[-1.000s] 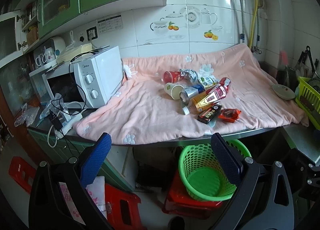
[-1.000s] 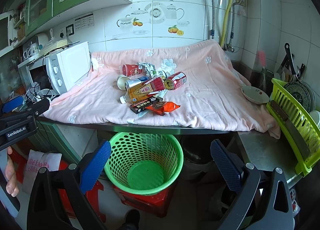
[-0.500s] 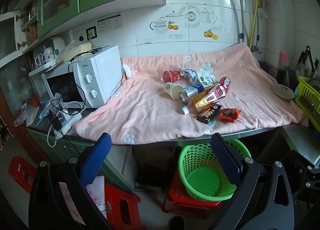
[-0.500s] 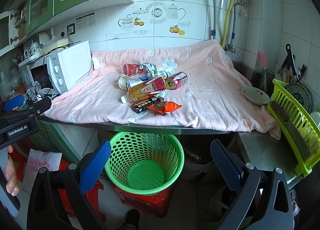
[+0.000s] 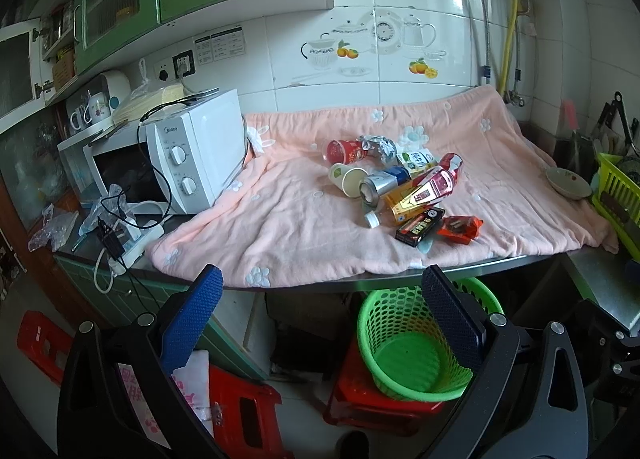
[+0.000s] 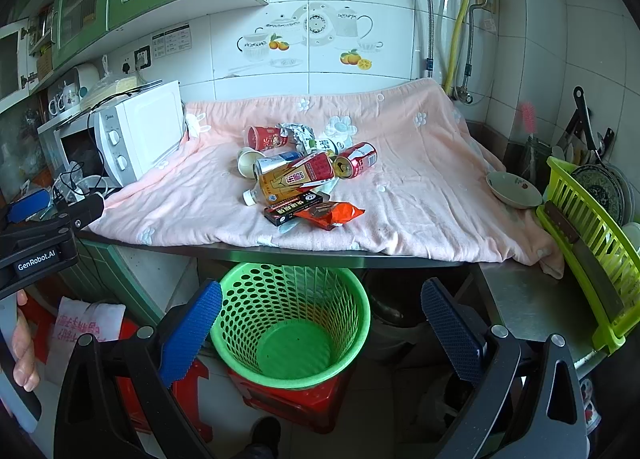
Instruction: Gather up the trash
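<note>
Both tools stand wide open and hold nothing: the right tool (image 6: 320, 333) hangs low in front of the surface, over the green basket (image 6: 290, 325), and the left tool (image 5: 320, 313) waits a little to the left, with the same basket (image 5: 416, 343) under its right finger. This basket sits on a red stool (image 6: 296, 395) on the floor, just under the front edge of the surface, and it looks empty, so I judge the collecting is not yet begun. Farther up, on the pink blanket (image 6: 420, 187) that covers the surface, the trash lies in one heap: nearest the edge are an orange wrapper (image 6: 336, 213) and a black box (image 6: 294, 208), touching each other; behind them a yellow bottle (image 6: 296, 178), a silver can (image 6: 276, 163), a red can (image 6: 356, 160), a paper cup (image 6: 250, 159) and a red cup (image 6: 266, 137). To do this step well, I would take the front pieces first, one at a time, closing on the thin side of the box or on the body of a can, and avoid pinching the blanket. A bowl (image 6: 512, 189) at the right and the microwave (image 6: 140, 131) at the left stand well apart and are better left alone.
</note>
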